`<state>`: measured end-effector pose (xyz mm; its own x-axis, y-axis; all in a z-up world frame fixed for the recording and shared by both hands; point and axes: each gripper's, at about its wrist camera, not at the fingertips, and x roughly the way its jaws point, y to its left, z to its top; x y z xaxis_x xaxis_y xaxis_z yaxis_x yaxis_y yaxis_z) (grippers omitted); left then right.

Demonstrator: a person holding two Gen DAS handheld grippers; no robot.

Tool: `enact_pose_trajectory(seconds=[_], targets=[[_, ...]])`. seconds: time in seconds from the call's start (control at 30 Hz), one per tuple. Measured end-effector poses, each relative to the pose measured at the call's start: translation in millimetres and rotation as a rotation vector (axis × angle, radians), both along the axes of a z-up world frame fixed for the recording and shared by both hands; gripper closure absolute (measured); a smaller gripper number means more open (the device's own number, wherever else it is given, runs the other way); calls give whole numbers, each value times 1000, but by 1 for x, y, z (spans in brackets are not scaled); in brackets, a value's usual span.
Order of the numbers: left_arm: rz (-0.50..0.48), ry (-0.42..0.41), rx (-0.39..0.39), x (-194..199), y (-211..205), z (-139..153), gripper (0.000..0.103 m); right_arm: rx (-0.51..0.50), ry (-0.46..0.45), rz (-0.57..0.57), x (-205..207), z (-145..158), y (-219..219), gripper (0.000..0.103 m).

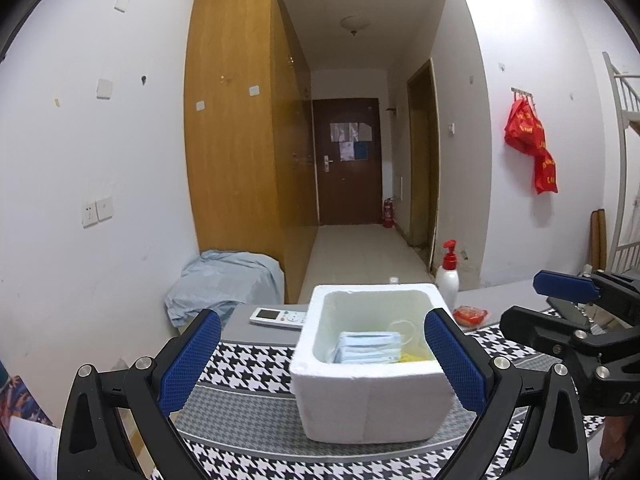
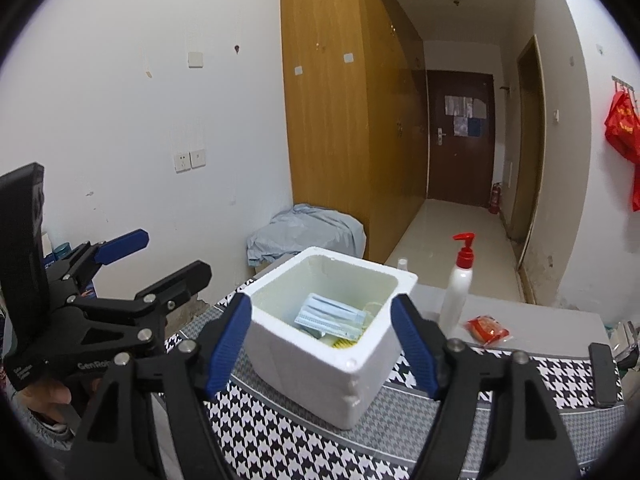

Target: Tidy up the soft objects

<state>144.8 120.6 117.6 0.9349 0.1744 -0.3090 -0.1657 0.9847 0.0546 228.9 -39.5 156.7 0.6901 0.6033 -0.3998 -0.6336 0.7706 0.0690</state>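
A white foam box (image 1: 372, 404) stands on the houndstooth cloth (image 1: 248, 364); it also shows in the right wrist view (image 2: 312, 368). Inside lies a stack of pale blue face masks (image 1: 368, 346), also seen in the right wrist view (image 2: 330, 312), with something yellow (image 2: 345, 344) beneath. My left gripper (image 1: 322, 360) is open and empty, its blue pads either side of the box, held just before it. My right gripper (image 2: 320, 340) is open and empty, framing the box from the right. Each gripper shows in the other's view, the right one (image 1: 560, 300) and the left one (image 2: 160, 256).
A white remote (image 1: 278, 317) lies behind the box on the left. A white pump bottle with a red top (image 2: 458, 288) and a small red packet (image 2: 487, 330) sit to the right. A dark phone (image 2: 604, 374) lies at the cloth's right edge. A blue-covered bundle (image 1: 224, 284) is by the wardrobe.
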Motion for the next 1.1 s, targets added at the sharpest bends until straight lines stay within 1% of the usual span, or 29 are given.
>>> enact_pose_trajectory(seconds=[0.1, 0.17, 0.2, 0.27, 0.5, 0.67, 0.83, 0.97, 1.1], targets=[[-8, -1, -8, -6, -5, -1, 1, 7, -10, -8, -10, -2, -7, 17], [-8, -8, -8, -12, -8, -2, 1, 4, -27, -4, -18, -5, -10, 8], [-8, -10, -9, -14, -9, -2, 1, 0, -42, -4, -23, -6, -12, 7], [-8, -14, -13, -19, -10, -3, 1, -2, -48, -5, -27, -9, -13, 6], [-14, -16, -28, -32, -15, -16, 1, 19, -26, -15, -36, -24, -30, 6], [-36, -16, -43, -37, -21, -31, 1, 42, -46, -34, -49, -38, -43, 6], [-57, -13, -65, -41, -26, -48, 1, 34, -59, -55, -58, -57, -49, 6], [-72, -32, -98, -47, -29, -63, 1, 40, -78, -97, -64, -71, -58, 6], [-76, -65, -102, -57, -36, -77, 1, 61, -87, -135, -72, -81, -68, 6]])
